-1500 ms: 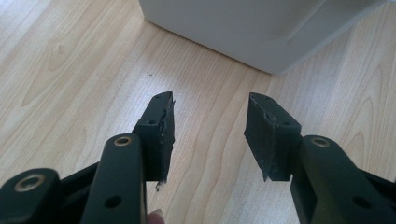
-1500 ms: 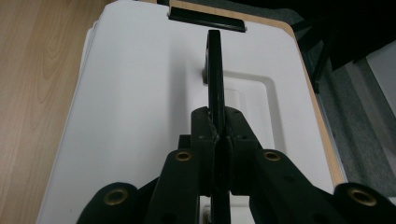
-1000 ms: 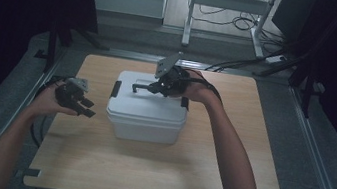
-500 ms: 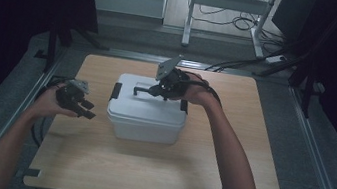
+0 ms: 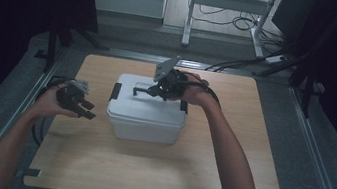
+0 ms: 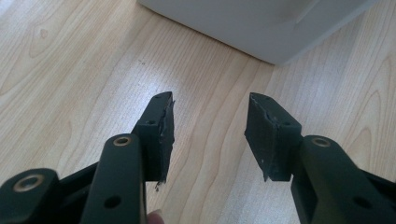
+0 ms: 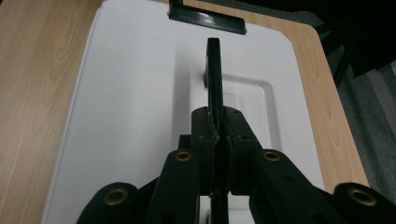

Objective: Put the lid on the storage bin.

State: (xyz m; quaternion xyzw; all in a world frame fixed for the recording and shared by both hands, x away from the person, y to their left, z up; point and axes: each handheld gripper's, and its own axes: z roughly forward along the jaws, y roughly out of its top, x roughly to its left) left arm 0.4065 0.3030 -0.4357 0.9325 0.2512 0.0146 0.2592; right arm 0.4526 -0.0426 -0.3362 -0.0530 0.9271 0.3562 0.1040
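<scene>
Black handle (image 7: 214, 74) clamped upright between right tongs (image 7: 216, 122).

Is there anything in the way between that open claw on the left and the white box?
Nothing visible. The left gripper hovers open beside the white box, with bare wooden table between them. The right gripper is clamped on the box's black handle.

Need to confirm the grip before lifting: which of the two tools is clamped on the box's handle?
The right tool, over the white box, shut on the black handle. The left tool is open above the table.
</scene>
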